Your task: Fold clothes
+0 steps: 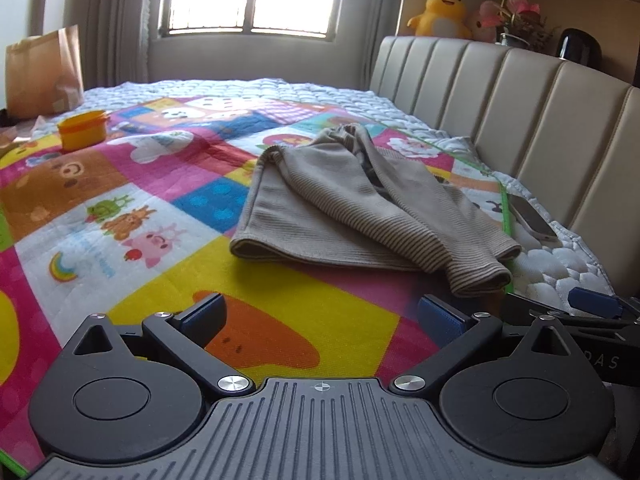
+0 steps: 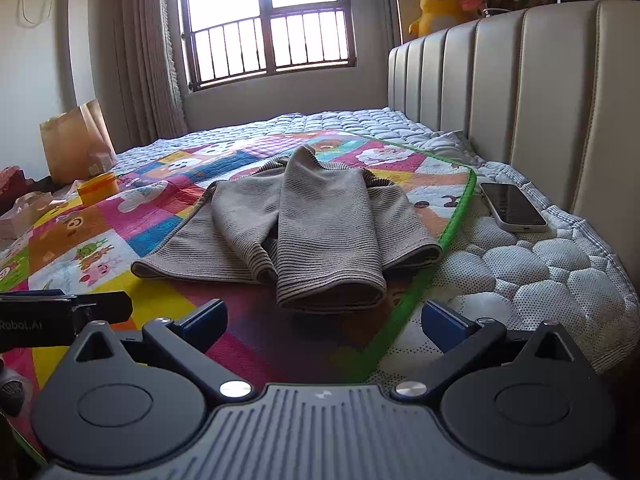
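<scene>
The brown sweater [image 2: 304, 224] lies mid-frame on the colourful mat [image 1: 280, 320], sleeves folded inward. Both the left gripper [image 1: 320, 316] and right gripper [image 2: 322, 320] hover with jaws wide, holding nothing. A careless drag could undo the sleeves or nudge the phone [image 2: 514, 206] at right.

Your bed [image 2: 540, 276] carries a mat [image 1: 168, 208]; a sweater [image 2: 312, 224] lies near its headboard-side edge, a tub [image 1: 82, 130] at its far corner, a phone [image 2: 512, 206] on the bare mattress.
</scene>
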A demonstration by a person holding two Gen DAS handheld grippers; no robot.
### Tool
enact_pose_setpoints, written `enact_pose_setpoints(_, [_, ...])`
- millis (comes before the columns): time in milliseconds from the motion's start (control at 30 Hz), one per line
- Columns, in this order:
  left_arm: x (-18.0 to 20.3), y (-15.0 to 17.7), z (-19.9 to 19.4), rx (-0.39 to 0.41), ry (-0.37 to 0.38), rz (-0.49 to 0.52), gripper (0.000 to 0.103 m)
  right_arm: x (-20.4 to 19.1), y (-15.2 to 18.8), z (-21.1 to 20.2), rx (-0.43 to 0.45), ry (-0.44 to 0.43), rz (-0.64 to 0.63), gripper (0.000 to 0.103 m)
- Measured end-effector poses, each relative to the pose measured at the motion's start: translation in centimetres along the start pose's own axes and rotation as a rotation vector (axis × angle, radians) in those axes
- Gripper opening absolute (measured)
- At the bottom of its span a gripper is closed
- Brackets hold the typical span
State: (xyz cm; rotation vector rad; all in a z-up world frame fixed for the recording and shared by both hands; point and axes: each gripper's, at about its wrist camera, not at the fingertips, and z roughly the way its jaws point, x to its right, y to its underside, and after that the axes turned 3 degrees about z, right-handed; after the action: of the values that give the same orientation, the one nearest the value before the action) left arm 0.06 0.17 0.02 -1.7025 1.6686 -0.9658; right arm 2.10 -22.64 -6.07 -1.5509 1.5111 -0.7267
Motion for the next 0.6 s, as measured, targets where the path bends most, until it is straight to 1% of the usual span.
enact_pose_setpoints(100, [0.0,0.0,0.0,0.002,-0.011,0.013,0.103,-0.1,0.0,-0.4,0.016,0.003,0.011,0.103])
enact_pose_setpoints(167, [0.1,0.1,0.1,0.006,-0.022,0.026,0.103,-1.0,0.5,-0.8,0.019,0.013,-0.003,0.103])
enact_pose_setpoints(200, [0.3,0.1,0.2,0.003,-0.027,0.034,0.103,-0.1,0.2,-0.6,0.004,-0.011,0.027,0.103])
enact_pose_setpoints(233, [0.3,0.0,0.4,-0.001,-0.028,0.032,0.103,0.2,0.0,-0.5,-0.006,-0.017,0.032,0.103])
enact_pose_setpoints(333, [0.3,0.0,0.3,0.003,-0.029,0.033,0.103,-0.2,-0.3,-0.3,-0.024,-0.015,0.008,0.103])
enact_pose_setpoints(600, [0.2,0.1,0.3,-0.004,-0.036,0.032,0.103,-0.6,-0.2,0.3,-0.045,-0.030,0.005,0.103])
